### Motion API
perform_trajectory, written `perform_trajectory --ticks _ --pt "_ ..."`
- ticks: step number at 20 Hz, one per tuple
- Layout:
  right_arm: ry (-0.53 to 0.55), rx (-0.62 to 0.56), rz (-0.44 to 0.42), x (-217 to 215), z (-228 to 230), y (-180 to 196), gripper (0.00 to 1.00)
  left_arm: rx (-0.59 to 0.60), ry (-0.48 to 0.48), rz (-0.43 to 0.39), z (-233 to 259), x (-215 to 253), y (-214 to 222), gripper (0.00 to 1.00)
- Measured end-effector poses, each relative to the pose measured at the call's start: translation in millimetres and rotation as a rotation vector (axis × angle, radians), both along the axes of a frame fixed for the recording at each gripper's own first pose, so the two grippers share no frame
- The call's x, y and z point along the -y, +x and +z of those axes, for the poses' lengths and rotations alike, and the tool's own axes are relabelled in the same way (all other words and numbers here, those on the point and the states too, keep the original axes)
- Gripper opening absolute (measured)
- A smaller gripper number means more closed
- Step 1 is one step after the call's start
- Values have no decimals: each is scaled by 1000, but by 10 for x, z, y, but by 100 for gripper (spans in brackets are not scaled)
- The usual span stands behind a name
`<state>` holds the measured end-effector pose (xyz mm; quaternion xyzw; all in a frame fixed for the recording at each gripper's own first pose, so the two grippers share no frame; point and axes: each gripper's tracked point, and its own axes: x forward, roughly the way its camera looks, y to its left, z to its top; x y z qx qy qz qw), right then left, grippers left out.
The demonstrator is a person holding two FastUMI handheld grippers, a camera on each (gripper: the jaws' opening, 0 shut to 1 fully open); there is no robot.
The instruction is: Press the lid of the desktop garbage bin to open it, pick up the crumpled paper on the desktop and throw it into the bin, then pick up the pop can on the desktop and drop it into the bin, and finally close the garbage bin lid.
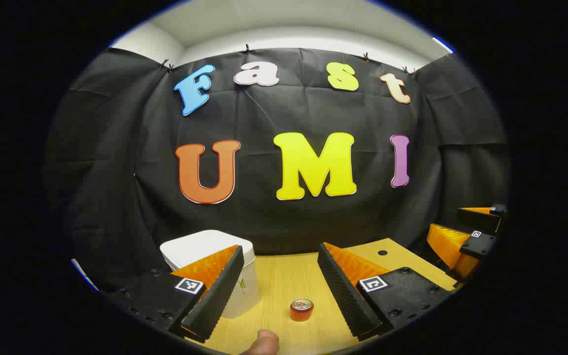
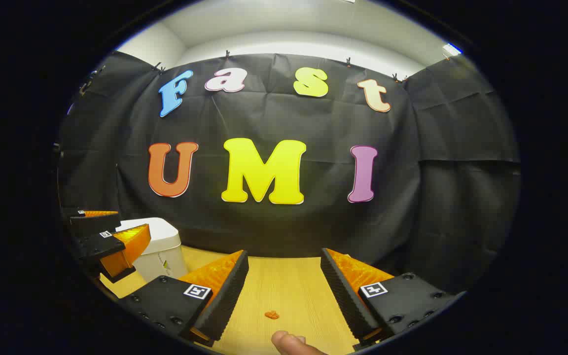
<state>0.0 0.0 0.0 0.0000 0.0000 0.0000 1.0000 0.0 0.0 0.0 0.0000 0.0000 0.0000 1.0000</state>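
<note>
The white desktop bin (image 1: 200,249) stands at the left on the wooden table with its lid down, partly behind one finger of my left gripper (image 1: 281,252). That gripper is open and holds nothing. A red pop can (image 1: 301,309) stands upright on the table, low between its fingers and apart from both. My right gripper (image 2: 284,255) is open too, with nothing in it. Low between its fingers a small orange scrap (image 2: 271,314) lies on the wood; whether it is the paper I cannot tell. The bin (image 2: 158,249) sits far left in the right gripper view.
The wooden table (image 1: 284,281) runs back to the black cloth wall and has a small round hole (image 1: 382,252) at the right. A thumb tip (image 1: 264,342) shows at the bottom edge, and another thumb tip (image 2: 294,342) in the right gripper view.
</note>
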Motion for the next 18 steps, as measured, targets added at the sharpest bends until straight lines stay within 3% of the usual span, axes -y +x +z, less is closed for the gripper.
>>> perform_trajectory --ticks 18 --pt "5 -13 56 -170 -56 217 94 -33 3 29 -117 -57 154 99"
